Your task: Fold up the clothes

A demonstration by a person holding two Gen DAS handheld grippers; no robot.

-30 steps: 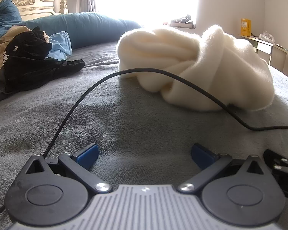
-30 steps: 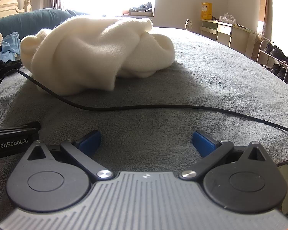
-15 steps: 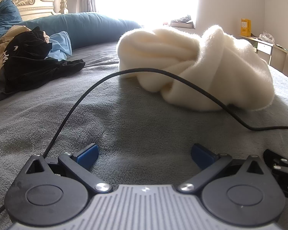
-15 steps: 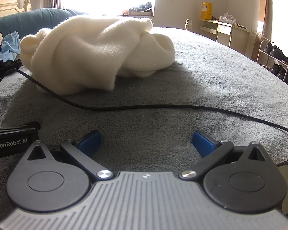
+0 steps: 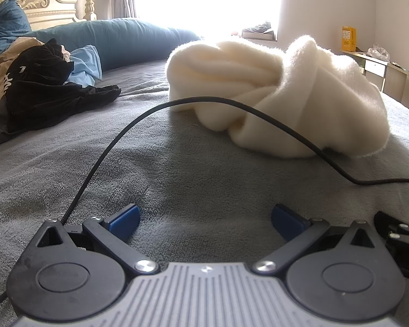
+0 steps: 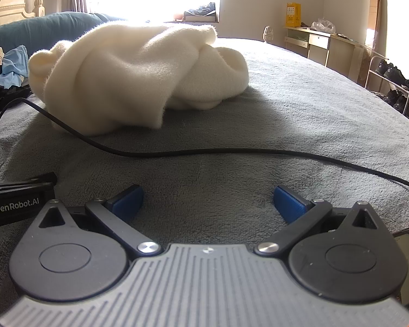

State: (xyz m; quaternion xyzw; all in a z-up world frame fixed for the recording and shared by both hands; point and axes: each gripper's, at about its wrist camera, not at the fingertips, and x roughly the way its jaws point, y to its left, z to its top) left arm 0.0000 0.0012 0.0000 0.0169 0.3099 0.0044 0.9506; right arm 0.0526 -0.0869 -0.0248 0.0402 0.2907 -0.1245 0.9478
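A crumpled cream fleece garment [image 5: 280,92] lies bunched on the grey bedspread [image 5: 177,169], ahead of both grippers; it also shows in the right wrist view [image 6: 133,76]. My left gripper [image 5: 205,218] rests low on the bed, open and empty, well short of the garment. My right gripper [image 6: 208,201] is also open and empty, low on the bed beside the left one. Part of the left gripper's body [image 6: 19,204] shows at the right wrist view's left edge.
A black cable [image 5: 231,103] arcs over the bed in front of the garment, also in the right wrist view [image 6: 204,152]. A pile of black, blue and tan clothes [image 5: 41,81] lies far left. A teal bolster [image 5: 128,38], a desk [image 6: 327,46] and a shoe rack [image 6: 395,81] stand beyond.
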